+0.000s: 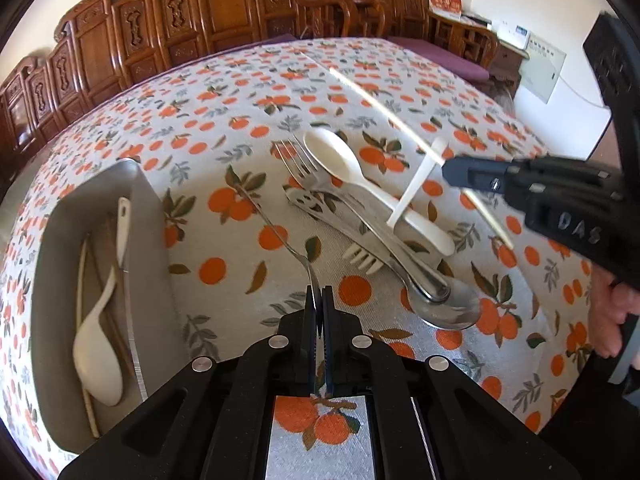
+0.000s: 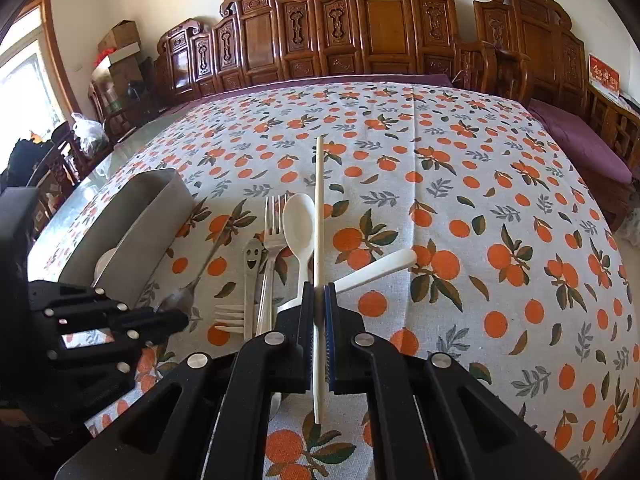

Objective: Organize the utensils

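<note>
My left gripper [image 1: 319,294] is shut on a thin metal spoon [image 1: 276,228], held by its bowl with the handle pointing away over the table. It also shows in the right wrist view [image 2: 176,306]. My right gripper [image 2: 319,288] is shut on a pale chopstick [image 2: 319,208] held above the table; it also shows in the left wrist view [image 1: 452,170]. A pile of utensils lies on the cloth: a metal fork [image 1: 304,168], a white spoon [image 1: 340,160], a white plastic fork [image 1: 362,258], a large metal spoon [image 1: 448,308].
A grey tray [image 1: 156,216] at the left holds a white ladle-spoon [image 1: 100,340], a chopstick and other utensils. The table has an orange-print cloth [image 2: 480,200]. Carved wooden chairs [image 2: 380,20] line the far side.
</note>
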Demonstrator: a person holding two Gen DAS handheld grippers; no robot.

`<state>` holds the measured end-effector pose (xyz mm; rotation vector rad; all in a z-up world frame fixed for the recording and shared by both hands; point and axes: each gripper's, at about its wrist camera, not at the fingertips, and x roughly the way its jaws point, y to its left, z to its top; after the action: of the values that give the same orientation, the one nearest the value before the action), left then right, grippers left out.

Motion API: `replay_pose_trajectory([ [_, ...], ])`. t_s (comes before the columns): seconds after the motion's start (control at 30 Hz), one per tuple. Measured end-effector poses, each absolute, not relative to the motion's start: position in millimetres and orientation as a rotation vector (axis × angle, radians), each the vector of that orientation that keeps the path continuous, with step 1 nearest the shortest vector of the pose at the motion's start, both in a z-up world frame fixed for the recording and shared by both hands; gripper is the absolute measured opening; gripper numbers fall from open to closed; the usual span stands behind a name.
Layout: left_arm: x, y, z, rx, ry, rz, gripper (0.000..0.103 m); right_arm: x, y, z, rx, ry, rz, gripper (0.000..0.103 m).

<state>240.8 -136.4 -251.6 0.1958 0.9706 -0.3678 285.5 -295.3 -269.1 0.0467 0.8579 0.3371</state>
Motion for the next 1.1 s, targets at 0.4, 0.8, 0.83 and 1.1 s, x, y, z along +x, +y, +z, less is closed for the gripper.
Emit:
replay_pose_trajectory([
  [0.4,231,-115,-211,0.129,0.888,-0.396,0.001,282,-278,-270,0.017,0.863,0.365,0.006],
  [0.8,224,-83,-185,0.099,0.841,-0.382,0.001,278,-258,-269,-0.022,0.866,0.386,0.006],
  [0.83,223,-80,-184,0.097,0.839,-0.381,0.001,277,-257,-270,-0.024,0.867,0.386,0.006],
  [1.1,221,-46,-174,0.053,0.842,-0.369,0.001,276,-251,-271,-0.036,0.870,0.389,0.006],
])
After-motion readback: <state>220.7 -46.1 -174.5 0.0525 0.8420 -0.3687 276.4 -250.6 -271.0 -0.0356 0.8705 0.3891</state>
